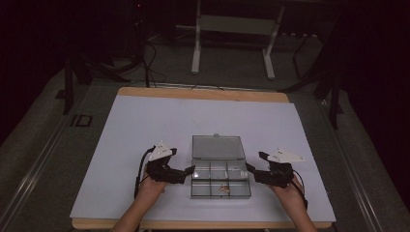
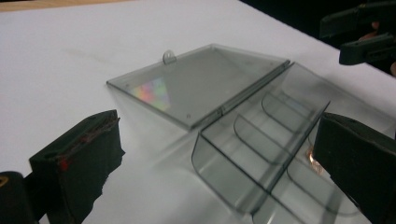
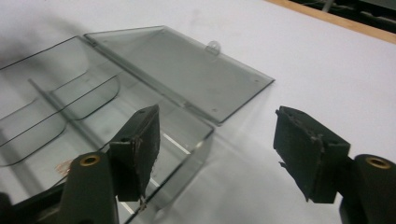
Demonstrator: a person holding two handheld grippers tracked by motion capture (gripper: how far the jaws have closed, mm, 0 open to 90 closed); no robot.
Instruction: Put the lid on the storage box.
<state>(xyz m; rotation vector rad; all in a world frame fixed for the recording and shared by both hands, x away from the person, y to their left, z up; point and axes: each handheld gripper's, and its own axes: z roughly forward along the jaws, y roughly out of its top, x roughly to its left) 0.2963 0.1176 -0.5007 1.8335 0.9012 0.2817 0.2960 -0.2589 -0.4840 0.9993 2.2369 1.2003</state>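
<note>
the clear plastic compartment box sits near the front middle of the white surface, its hinged lid thrown fully back and lying flat behind the tray, latch tab pointing away from the person. that leaves all the divided cells open from above. one front cell holds a small coppery item, too small to name; a pale strip shows in a rear right cell, unclear what it is.

the left gripper hangs at the box's left end, its fingers spread apart; one sits over the bare surface, the other over the tray's near end. nothing is pinched between them. the right gripper mirrors it at the right end, fingers also parted and released, straddling the tray's corner wall without pressing it.

both hands flank the box evenly, which reads as a stance for steadying or lifting it from both ends, or for reaching into a cell.
</note>
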